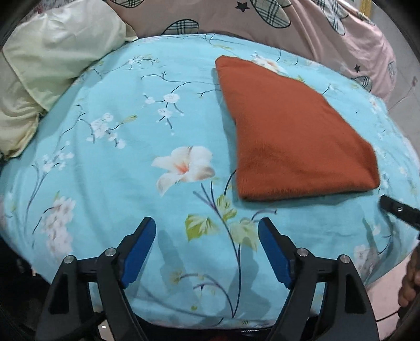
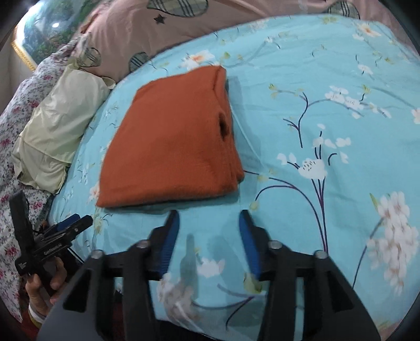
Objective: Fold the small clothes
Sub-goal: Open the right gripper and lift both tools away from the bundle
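Observation:
A rust-orange garment (image 1: pixel 291 131) lies folded into a flat packet on the blue floral bedsheet (image 1: pixel 131 157). It also shows in the right wrist view (image 2: pixel 170 147), with a dark opening near its right fold. My left gripper (image 1: pixel 207 225) is open and empty, held over the sheet to the near left of the garment. My right gripper (image 2: pixel 208 217) is open and empty, just in front of the garment's near edge. The left gripper also shows in the right wrist view (image 2: pixel 68 225), low at the left, held by a hand.
A pale yellow pillow (image 1: pixel 50 65) lies at the left, also in the right wrist view (image 2: pixel 60 126). A pink quilt with plaid patches (image 1: pixel 302 23) lies along the far side. A framed picture (image 2: pixel 44 28) hangs at the back left. The bed's near edge is below the grippers.

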Tool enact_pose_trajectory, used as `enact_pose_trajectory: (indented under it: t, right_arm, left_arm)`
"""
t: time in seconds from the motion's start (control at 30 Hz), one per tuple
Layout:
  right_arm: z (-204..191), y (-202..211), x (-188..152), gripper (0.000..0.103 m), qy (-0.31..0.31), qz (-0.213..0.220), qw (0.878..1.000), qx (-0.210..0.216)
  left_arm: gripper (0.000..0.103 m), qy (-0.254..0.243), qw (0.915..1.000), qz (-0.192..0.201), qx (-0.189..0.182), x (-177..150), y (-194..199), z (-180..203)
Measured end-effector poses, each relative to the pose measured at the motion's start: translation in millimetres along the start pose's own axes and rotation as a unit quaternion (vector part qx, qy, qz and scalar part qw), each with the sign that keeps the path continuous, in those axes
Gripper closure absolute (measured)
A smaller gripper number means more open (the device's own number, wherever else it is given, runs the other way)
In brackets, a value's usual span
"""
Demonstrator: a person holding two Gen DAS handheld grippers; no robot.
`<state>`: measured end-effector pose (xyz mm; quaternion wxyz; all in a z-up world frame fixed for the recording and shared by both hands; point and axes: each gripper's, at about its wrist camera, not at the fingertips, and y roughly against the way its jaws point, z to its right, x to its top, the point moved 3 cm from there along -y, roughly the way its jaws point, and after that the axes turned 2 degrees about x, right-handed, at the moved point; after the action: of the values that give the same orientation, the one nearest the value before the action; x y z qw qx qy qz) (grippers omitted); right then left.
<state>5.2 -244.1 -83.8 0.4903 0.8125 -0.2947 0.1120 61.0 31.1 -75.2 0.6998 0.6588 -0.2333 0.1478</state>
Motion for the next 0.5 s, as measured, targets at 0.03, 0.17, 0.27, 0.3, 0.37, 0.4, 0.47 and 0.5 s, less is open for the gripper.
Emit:
enact_pose_trajectory:
  t: [0.03,0.17,0.27,0.3,0.37,0.4,0.47,0.5]
  right_arm:
    - [-2.5,2.6,-2.0,0.05,0.006,0.003,1.0,-0.002]
    - [-14.8,15.5,-11.3,0.034,0.039,0.012,0.999,-0.015]
    - [-18.0,23.4,-21.5,0.023,0.061,0.017,0.998,-0.028]
    - [-18.3,24.7,-24.8,0.022,0.066,0.014,0.997,-0.033]
    - [-19.5,25.7,-30.2,0.021,0.072,0.001,0.997,-0.034]
    - [-19.9,26.2,-32.1,0.021,0.073,-0.007,0.997,-0.031]
    - [-22.6,28.0,-33.5,0.021,0.077,-0.009,0.997,-0.029]
    - [-24.4,29.6,-33.1,0.02,0.081,-0.008,0.996,-0.029]
  left_arm:
    - [0.021,-0.003,1.0,-0.001,0.008,-3.7,1.3,1.6]
    - [0.02,-0.039,0.9983,0.0,0.042,-28.3,13.3,12.0]
    - [0.018,-0.066,0.9962,0.001,0.057,-44.2,24.9,16.3]
    - [0.018,-0.069,0.996,0.002,0.057,-43.7,26.5,14.8]
    - [0.018,-0.072,0.9953,0.019,0.063,-44.6,38.9,12.6]
    - [0.018,-0.073,0.9947,0.03,0.067,-43.5,44.8,11.9]
    - [0.018,-0.074,0.9918,0.062,0.084,-39.4,61.5,10.8]
    - [0.017,-0.071,0.9897,0.079,0.095,-36.0,69.2,10.2]
